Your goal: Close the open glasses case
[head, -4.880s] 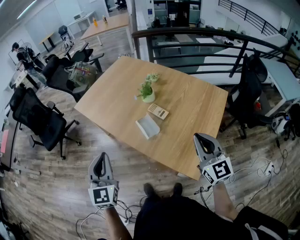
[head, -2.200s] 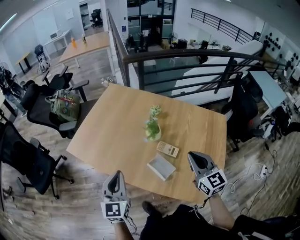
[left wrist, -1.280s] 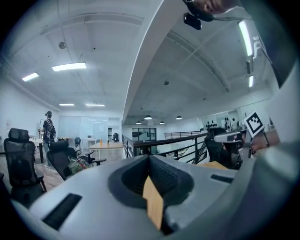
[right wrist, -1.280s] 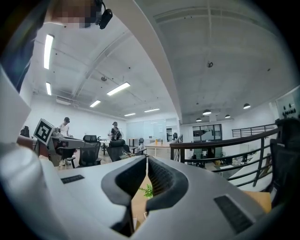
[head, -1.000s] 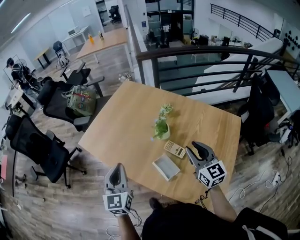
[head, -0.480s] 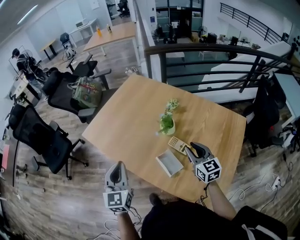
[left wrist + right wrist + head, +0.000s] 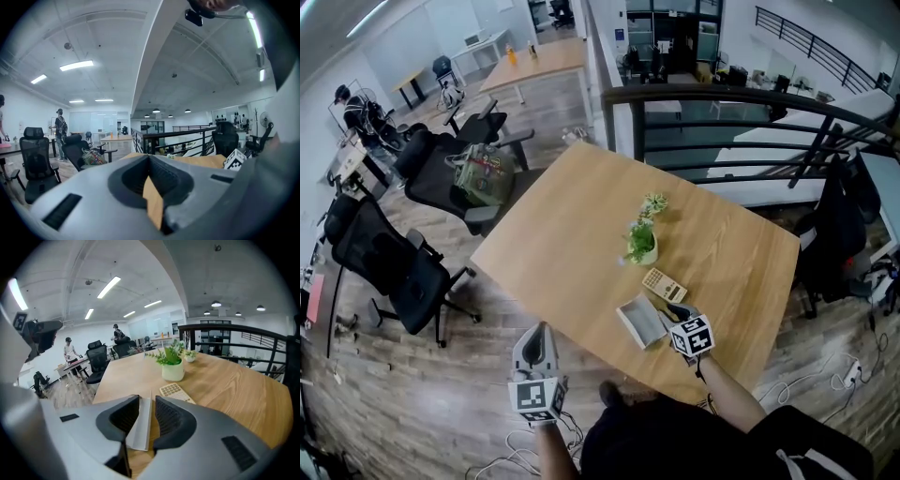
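Observation:
The grey glasses case [image 7: 640, 321] lies open near the front edge of the wooden table [image 7: 572, 234], its lid raised. My right gripper [image 7: 667, 309] reaches down to the case's right end. In the right gripper view the lid of the case [image 7: 140, 425] stands between the jaws, which are closing; I see a gap beside it and no pad pressing on it. My left gripper [image 7: 534, 336] hangs off the table's front edge over the floor. In the left gripper view its tips [image 7: 149, 164] meet, with nothing held.
A beige calculator [image 7: 664, 284] lies just behind the case, and a small potted plant [image 7: 642, 246] stands farther back. Black office chairs [image 7: 394, 272] stand left of the table, one bearing a backpack [image 7: 483, 173]. A black railing [image 7: 722, 103] runs behind the table.
My right gripper has dropped from above the table down to the case's right end. The left gripper has hardly shifted.

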